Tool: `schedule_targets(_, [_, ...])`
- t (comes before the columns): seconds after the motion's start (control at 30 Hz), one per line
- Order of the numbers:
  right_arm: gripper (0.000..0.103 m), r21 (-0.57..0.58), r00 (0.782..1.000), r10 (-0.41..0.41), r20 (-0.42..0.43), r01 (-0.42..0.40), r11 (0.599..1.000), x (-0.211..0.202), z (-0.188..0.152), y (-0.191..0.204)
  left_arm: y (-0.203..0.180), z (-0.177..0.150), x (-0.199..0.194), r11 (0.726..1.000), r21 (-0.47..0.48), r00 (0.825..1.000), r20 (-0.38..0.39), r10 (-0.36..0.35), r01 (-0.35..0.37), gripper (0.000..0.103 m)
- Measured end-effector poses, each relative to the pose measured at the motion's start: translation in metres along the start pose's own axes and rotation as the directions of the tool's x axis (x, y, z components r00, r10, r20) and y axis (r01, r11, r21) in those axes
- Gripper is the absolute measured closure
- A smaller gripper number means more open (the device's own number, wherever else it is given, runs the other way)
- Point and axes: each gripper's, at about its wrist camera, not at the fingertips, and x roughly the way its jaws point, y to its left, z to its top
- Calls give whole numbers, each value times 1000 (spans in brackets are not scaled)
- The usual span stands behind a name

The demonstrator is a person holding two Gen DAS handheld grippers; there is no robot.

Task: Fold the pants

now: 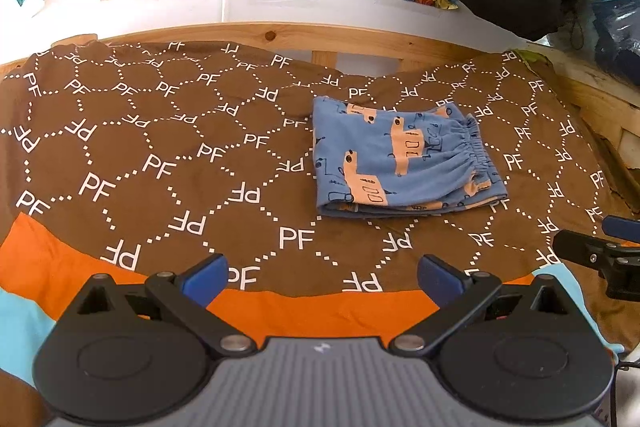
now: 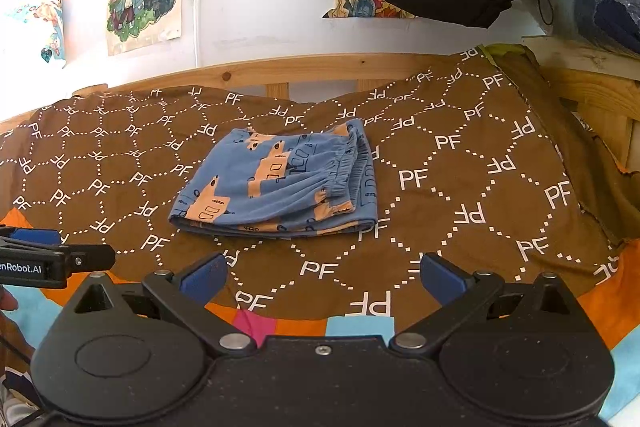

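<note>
From the left wrist camera, the left gripper (image 1: pixel 322 277) hovers low over the near edge of the brown bedspread (image 1: pixel 160 147), its blue-padded fingers (image 1: pixel 206 277) spread wide and holding nothing. The pants (image 1: pixel 404 163), blue with orange vehicle prints, lie folded into a compact rectangle ahead and to the right, elastic waistband toward the right side. The right gripper (image 1: pixel 612 239) pokes in at the right edge, well apart from the cloth. From the right wrist camera, the right gripper (image 2: pixel 322 277) likewise sits level above the bedspread (image 2: pixel 460 187), fingers wide apart and empty, with the pants (image 2: pixel 280 183) ahead, slightly left of centre. The left gripper (image 2: pixel 52 251) shows side-on at the left edge, clear of the pants.
</note>
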Motion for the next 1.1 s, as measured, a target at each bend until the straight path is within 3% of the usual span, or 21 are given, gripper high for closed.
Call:
schedule_targets(0.53, [1,-1,1000,1,-5,-1,1000,0,-1,1,-1,0,0,1000,2,1000,1,3,-3,0])
schedule_targets(0.77, [1,-3,1000,2,-9,-2,1000,1,-2,2,-5,3,-2,998,23,998,-7,59,-59,0])
schedule_targets(1.1, [1,-8,1000,4,-13,-5,1000,1,-3,3,-8,3,-3,997,49,998,-2,62,-61,0])
